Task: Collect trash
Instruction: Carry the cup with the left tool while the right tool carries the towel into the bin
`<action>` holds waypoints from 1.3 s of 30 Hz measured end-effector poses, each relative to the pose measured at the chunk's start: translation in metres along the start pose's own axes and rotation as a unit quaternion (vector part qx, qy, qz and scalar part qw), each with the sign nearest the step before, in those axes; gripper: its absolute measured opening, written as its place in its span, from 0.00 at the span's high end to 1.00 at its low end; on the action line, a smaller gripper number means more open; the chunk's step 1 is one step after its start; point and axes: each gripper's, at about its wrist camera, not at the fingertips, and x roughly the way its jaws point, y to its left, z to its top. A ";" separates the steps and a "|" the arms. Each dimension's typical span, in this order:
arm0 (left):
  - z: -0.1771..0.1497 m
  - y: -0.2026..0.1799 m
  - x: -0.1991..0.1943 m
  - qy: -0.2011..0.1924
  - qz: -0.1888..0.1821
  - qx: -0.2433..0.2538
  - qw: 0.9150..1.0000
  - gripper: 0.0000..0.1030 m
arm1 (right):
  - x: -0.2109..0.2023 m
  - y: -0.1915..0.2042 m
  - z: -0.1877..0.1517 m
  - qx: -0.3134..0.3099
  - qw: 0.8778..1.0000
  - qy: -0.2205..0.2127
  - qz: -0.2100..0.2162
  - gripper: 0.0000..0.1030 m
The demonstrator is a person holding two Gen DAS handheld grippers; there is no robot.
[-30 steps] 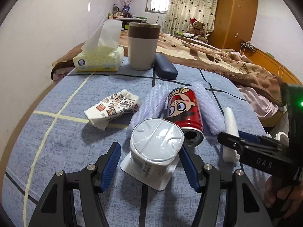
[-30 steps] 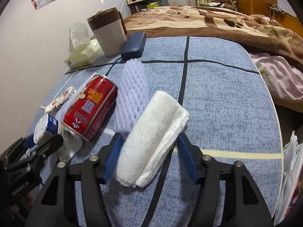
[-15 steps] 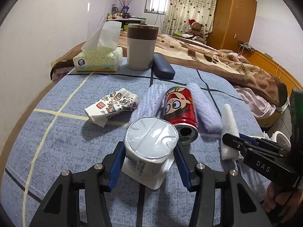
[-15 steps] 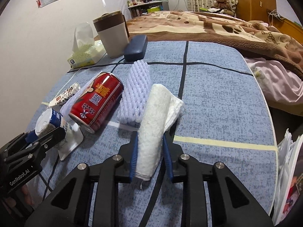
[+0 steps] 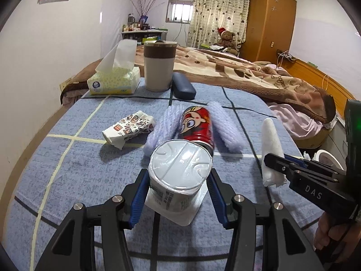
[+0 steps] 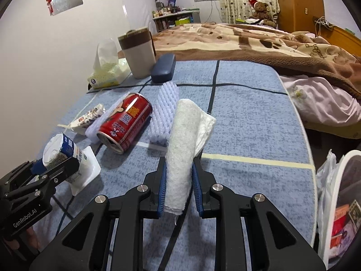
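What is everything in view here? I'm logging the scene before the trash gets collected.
yogurt cup: 1, white, foil-lidded, between the left gripper's fingers
rolled tissue: 1, white, clamped in the right gripper
soda can: 1, red, lying on its side mid-table
foam nets: 2, lilac, either side of the can
printed wrapper: 1, white, left of the can
tissue box: 1, yellow-white, far left
lidded bin: 1, beige and brown, far edge
case: 1, dark blue, beside the bin
tablecloth: 1, blue
waste basket: 1, white, right of the table
left gripper: 1, black, blue pads
right gripper: 1, black, blue pads
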 end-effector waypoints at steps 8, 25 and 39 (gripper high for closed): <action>0.000 -0.019 -0.028 -0.026 -0.009 0.019 0.999 0.49 | -0.032 -0.009 -0.003 0.014 0.999 -0.033 -0.001 0.79; -0.001 -0.100 -0.052 -0.048 -0.069 0.078 0.993 0.49 | -0.091 -0.063 -0.017 0.055 0.994 -0.085 -0.050 0.79; 0.004 -0.189 -0.056 -0.054 -0.133 0.136 0.980 0.49 | -0.133 -0.117 -0.033 0.095 0.983 -0.105 -0.113 0.79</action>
